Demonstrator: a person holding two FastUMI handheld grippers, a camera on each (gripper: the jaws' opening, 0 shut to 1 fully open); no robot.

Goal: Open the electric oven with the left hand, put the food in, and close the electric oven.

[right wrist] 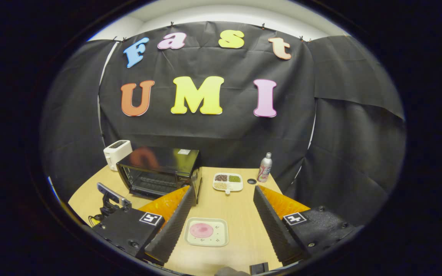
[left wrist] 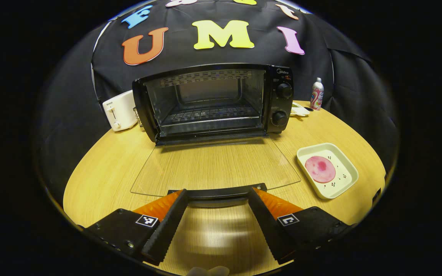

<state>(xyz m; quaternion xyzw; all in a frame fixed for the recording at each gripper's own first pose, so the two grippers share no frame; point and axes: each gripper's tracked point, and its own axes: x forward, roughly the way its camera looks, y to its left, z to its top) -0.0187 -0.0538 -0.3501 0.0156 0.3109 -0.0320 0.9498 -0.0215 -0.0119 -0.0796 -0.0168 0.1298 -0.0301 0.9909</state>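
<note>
The oven [left wrist: 209, 103] sits at the back of the round wooden worktop [left wrist: 102, 172], against the black cloth wall, with its glass door [left wrist: 215, 166] swung fully down and lying flat toward you. Its inside is bare apart from a wire rack [left wrist: 209, 114]. Two knobs [left wrist: 283, 90] are stacked on its right-hand panel.

Your left hand-held gripper [left wrist: 217, 197] has its fingers spread wide, one on each side of the dark handle [left wrist: 217, 191] along the door's near edge; the fingertips are just beside the handle ends, and you cannot tell whether they touch it.

The food, a pink round slice [left wrist: 320, 169], lies in a pale square dish [left wrist: 349, 168] on the worktop, to the right of the open door.

In the right gripper view, your right hand-held gripper [right wrist: 221, 191] hangs above the worktop, fingers wide apart and gripping nothing, with the dish below and between them.

A white toaster [left wrist: 119, 111] stands left of the oven. A drink bottle [left wrist: 317, 94] stands to its right at the back, near a small divided tray [right wrist: 227, 182] of grains.
</note>
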